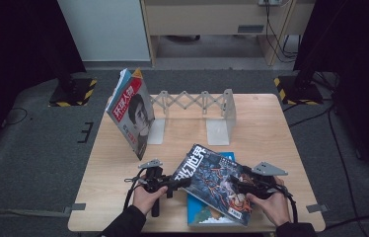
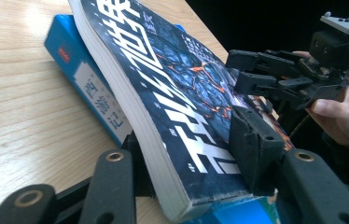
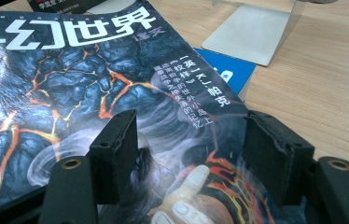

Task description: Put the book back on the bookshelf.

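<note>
At the near edge of the table (image 1: 271,123) the person's two hands each hold a gripper against a dark magazine (image 1: 215,181) that lies askew on top of a blue book (image 1: 197,210), close to the near right corner. From above, the left gripper (image 1: 182,182) meets the magazine's left end and the right gripper (image 1: 237,186) sits over its right part, but the high view is too coarse to show how the jaws stand. The left gripper view settles one side: one black jaw lies on the cover and the other reaches under the page block, so the left gripper (image 2: 186,163) is clenched on the magazine's (image 2: 172,93) corner, lifting it off the blue book (image 2: 88,88), whose white spine label shows here. That view also catches the right gripper (image 2: 256,74) across the cover, in the other hand. The right gripper view shows its own two jaws parted, the cover (image 3: 93,84) lying behind them, pads pressing on nothing that I can see. Farther back, a metal bookend rack (image 1: 197,111) stands near the far edge, with a second magazine (image 1: 133,116) leaning at its left end, toward the far left corner.
</note>
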